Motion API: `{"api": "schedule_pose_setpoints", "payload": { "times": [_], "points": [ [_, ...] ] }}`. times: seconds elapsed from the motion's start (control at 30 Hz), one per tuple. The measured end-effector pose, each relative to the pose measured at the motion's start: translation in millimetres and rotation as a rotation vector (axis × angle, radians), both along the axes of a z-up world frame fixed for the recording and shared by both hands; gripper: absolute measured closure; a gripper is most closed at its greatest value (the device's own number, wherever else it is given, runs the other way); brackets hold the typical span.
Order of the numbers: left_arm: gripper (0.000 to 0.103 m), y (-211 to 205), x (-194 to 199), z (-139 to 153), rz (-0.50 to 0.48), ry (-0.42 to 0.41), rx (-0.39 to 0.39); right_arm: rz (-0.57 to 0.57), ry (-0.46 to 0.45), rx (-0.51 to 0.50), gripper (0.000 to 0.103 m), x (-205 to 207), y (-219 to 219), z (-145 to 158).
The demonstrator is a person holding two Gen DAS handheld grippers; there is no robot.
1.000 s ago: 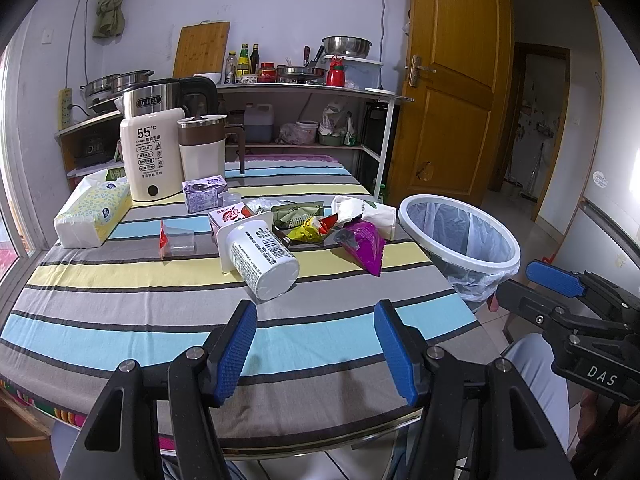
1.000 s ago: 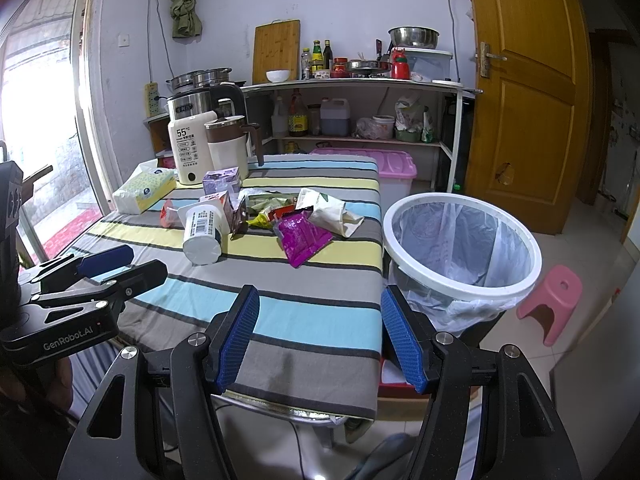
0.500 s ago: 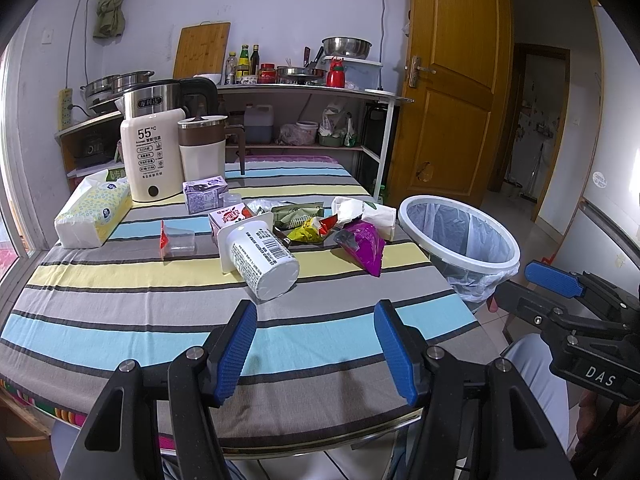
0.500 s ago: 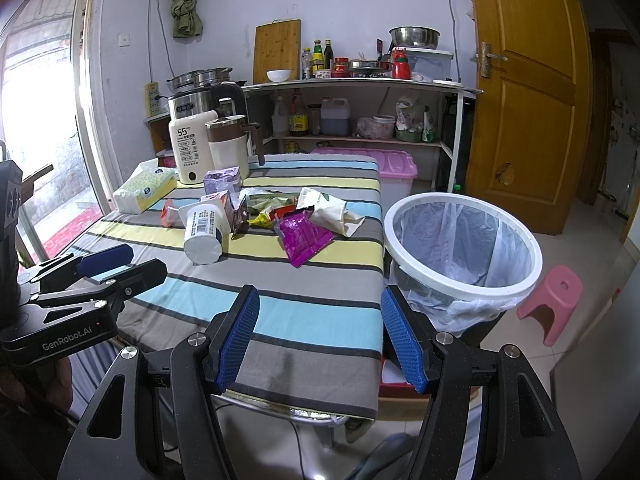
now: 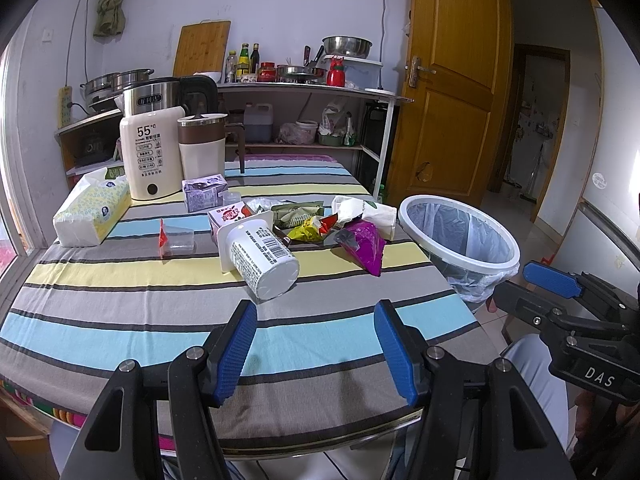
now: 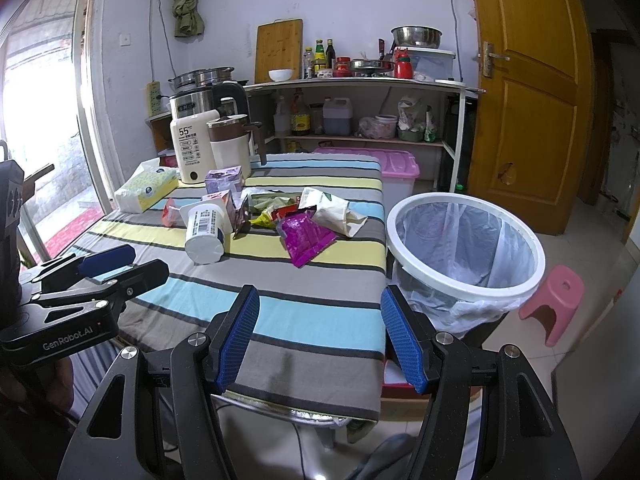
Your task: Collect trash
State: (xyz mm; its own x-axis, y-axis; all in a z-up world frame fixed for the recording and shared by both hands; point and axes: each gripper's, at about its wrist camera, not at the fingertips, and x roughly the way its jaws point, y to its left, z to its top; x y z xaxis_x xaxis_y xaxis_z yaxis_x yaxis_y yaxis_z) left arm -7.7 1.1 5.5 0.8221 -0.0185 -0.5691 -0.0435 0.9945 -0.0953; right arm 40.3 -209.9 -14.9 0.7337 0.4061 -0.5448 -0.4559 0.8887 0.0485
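Matt striped cloth tablecloth [image 5: 160,320]; glossy purple foil wrapper [image 5: 366,244]

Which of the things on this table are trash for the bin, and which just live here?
Job:
white cup on its side
purple wrapper
yellow snack bag
white paper bag
lined bin

Lying about:
tissue pack
water warmer
brown jug
purple carton: unsure

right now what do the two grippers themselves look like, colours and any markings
Both are black plastic frames with silver screw heads at the joints. The left gripper and right gripper each have two fingers faced with blue textured pads. Seen from the side, the left gripper's body reads "GenRobot.AI" in white, and the right gripper's body reads "DAS". No cables show on either.
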Motion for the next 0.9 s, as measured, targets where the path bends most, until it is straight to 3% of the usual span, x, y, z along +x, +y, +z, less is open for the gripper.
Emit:
{"api": "schedule_pose_setpoints", "payload": {
  "times": [0.3, 0.7, 0.9],
  "points": [
    [0.042, 5.8, 11.7, -6.5, -0.005, 0.023, -0.036, 0.004, 0.022, 0.009, 0.039, 7.4, 4.4, -6.4],
    [0.042, 31.6, 49.0, -10.9, 0.045, 0.045, -0.086, 0.038, 0.077, -0.001, 0.039, 48.3, 18.0, -15.2],
    [0.035, 51.4, 74.6, -12.4, 0.093, 0.057, -0.178, 0.047, 0.092, 0.006, 0.039, 72.2, 30.4, -18.7]
  ]
}}
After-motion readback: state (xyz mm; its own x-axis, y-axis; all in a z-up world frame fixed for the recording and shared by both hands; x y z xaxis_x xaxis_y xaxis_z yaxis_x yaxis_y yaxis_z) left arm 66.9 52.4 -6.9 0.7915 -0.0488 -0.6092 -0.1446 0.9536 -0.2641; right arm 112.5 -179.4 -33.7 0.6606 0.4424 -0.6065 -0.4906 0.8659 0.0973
